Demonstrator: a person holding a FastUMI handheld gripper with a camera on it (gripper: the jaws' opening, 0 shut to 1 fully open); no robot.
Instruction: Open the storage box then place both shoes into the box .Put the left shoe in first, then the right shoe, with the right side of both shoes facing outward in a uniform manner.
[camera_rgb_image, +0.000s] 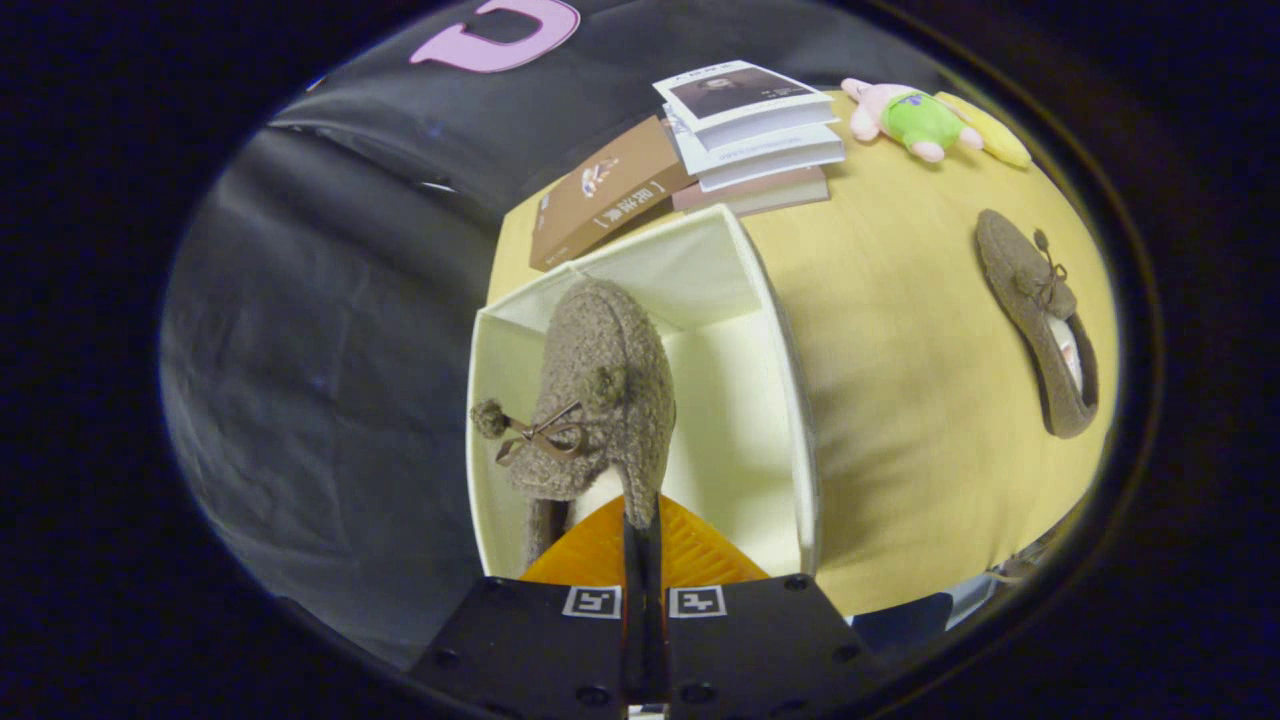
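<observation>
Even, soft light across the yellow table (920, 400), no harsh glare anywhere. The storage box (740, 400) glows brightest inside, throwing a soft shadow onto the table beside it. Fisheye bend curves the table's far edge and the stacked books (750, 130). The held shoe (600, 400) is sharp; the claw (643, 540), pinched on it, sits dark and slightly soft.

It was a recording booth staged like a home: black cloth (330, 330) hung at left, and a yellow surface (900, 380) carried books (750, 130) and a plush toy (915, 120) at top.
</observation>
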